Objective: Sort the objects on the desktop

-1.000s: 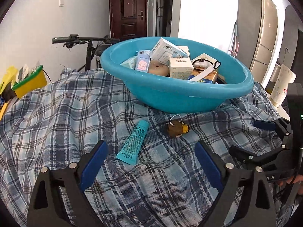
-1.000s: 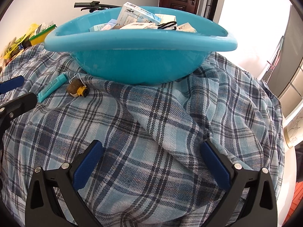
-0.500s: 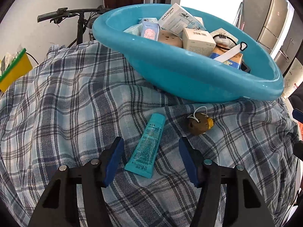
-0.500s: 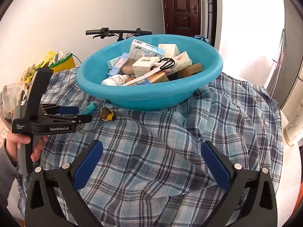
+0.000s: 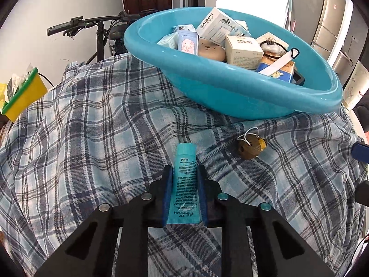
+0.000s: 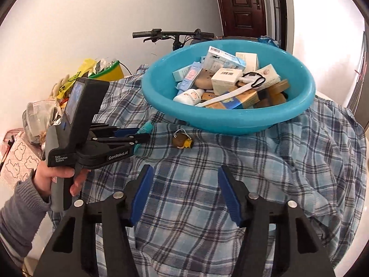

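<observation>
My left gripper is shut on a teal tube lying on the plaid cloth; its blue pads press both sides of the tube. In the right wrist view the left gripper holds the tube at the left. A small brown keychain toy with a white loop lies right of the tube, also seen in the right wrist view. A turquoise basin behind holds several boxes and small items. My right gripper is open and empty above the cloth, in front of the basin.
A plaid cloth covers the table in folds. A bicycle stands behind by the wall. A yellow and green box and bags sit at the left. A fridge is at the right.
My left gripper moved forward and closed on the teal tube. My right gripper rose and pulled back, and its jaws narrowed somewhat.
</observation>
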{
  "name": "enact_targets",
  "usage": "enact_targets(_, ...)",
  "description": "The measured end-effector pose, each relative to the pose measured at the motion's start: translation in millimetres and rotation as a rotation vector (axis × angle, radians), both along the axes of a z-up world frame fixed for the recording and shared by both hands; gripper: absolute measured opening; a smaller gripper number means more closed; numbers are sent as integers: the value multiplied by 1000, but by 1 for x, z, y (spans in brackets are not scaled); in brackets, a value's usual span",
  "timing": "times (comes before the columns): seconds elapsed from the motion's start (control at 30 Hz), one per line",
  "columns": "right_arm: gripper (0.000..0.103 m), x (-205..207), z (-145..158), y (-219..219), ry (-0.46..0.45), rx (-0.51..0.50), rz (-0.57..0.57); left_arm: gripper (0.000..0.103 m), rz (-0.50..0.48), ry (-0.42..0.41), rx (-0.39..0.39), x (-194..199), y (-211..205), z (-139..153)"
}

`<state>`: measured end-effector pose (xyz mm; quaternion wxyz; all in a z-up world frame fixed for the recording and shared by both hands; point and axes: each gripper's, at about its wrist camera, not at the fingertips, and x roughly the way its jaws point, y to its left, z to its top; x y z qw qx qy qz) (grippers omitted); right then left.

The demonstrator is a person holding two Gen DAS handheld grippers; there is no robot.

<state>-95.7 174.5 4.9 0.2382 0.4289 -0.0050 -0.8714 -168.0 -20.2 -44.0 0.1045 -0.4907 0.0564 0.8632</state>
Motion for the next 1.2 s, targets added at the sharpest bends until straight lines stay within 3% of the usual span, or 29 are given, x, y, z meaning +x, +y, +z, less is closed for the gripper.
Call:
enact_targets(0.17, 46, -24, -17, -29, -65, -6, -28, 22, 9, 11, 8, 13, -13, 12)
enact_targets(0.43, 43, -53, -41, -53, -61, 53, -157, 17, 54, 74, 38, 33, -38, 22)
enact_targets(0.57, 40, -65, -54, -61, -81, 80, -183, 16, 35, 29, 78, 30, -41, 13)
enact_targets(0.7, 40, -72, -61, -66, -71, 113, -218, 16, 32, -3, 67, 27, -39, 2)
enact_targets(0.8, 40, -76, -64, -66, -64, 117, -244, 29, 38, -6, 79, 25, -39, 0)
enact_targets(0.87, 40, -79, -67, -68, -79, 114, -241, 55, 40, -1, 77, 24, -38, -1)
enact_targets(0.93, 40, -79, -69, -70, -80, 128, -235, 58, 37, 16, 69, 25, -36, 0)
enact_targets(1.0, 36, -79, -70, -70, -84, 129, -228, 58, 32, 21, 50, 24, -32, 0)
enact_targets(1.03, 36, -78, -69, -69, -83, 127, -227, 49, 30, 17, 47, 24, -30, -1)
enact_targets(1.07, 36, -77, -68, -67, -81, 120, -229, 33, 31, 5, 43, 23, -30, -3)
enact_targets(1.1, 36, -75, -67, -66, -76, 114, -227, 27, 33, -9, 39, 21, -29, -5)
enact_targets(1.2, 36, -68, -60, -60, -59, 103, -212, 22, 29, -22, 36, 21, -29, -8)
